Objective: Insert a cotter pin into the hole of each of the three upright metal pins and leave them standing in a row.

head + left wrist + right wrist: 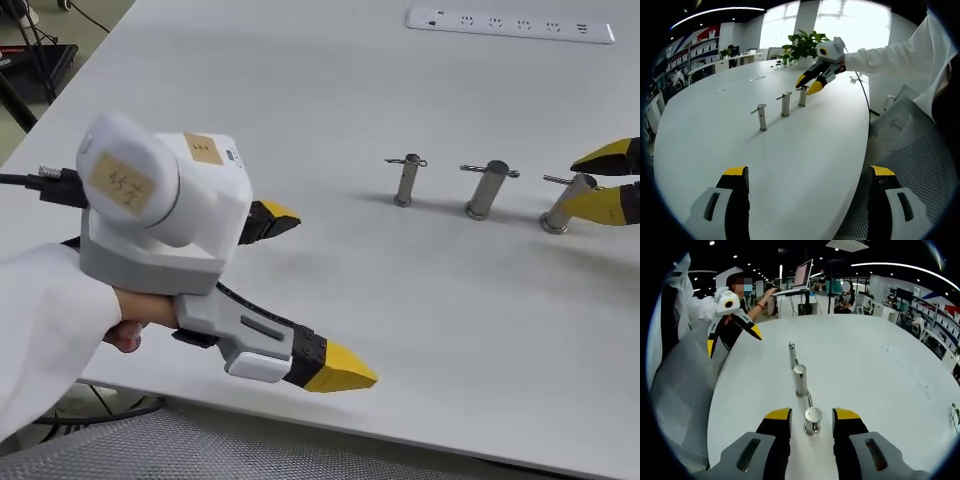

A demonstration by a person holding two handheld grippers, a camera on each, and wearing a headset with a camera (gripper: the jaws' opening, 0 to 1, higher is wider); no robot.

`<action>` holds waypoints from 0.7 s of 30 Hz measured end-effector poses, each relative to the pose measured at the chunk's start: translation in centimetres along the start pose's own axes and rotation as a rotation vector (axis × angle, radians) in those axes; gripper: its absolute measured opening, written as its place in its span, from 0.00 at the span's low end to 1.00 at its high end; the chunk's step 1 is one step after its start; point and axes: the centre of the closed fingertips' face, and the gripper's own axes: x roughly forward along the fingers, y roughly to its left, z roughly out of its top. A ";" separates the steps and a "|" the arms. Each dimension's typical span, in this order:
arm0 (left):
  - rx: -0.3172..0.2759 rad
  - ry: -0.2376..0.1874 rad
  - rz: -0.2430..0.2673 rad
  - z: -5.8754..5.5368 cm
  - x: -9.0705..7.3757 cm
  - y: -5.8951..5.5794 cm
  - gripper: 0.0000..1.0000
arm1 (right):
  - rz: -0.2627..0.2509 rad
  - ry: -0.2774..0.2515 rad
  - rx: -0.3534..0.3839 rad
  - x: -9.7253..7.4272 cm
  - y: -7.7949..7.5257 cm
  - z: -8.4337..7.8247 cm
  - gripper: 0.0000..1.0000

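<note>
In the head view your left gripper [308,295] hangs low over the near part of the table [420,330]. Its jaws are wide apart and hold nothing, and it is well apart from the row. Three metal pins stand upright in a line: the left pin [405,182], the middle pin [487,192] and the right pin [563,205]. Each seems to carry a thin cotter pin [556,180] through its top. Your right gripper [605,180] is at the right pin, one jaw on each side of it.

In the left gripper view the row lies far ahead, with the right gripper at its far end.

In the right gripper view the right pin stands between the parted jaws with a small gap on each side, so as far as I can see it is not clamped. Its long axis is vertical, across the line on which the jaws close. The cotter pin points away along the row. Your right gripper is clearly the nearer one, so I judge that the coming move is for it, and it should go straight so as not to tip the pin.
</note>
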 end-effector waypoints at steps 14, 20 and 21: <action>-0.078 -0.136 0.050 2.8 -1.3 0.7 0.99 | -0.137 -0.134 0.147 -3.3 2.6 2.4 0.75; -0.144 -0.214 0.090 4.0 -2.4 1.6 0.99 | -0.193 -0.174 0.244 -4.1 4.1 2.1 0.83; -0.152 -0.222 0.095 4.1 -2.6 1.7 0.99 | -0.200 -0.173 0.255 -4.2 4.4 2.0 0.85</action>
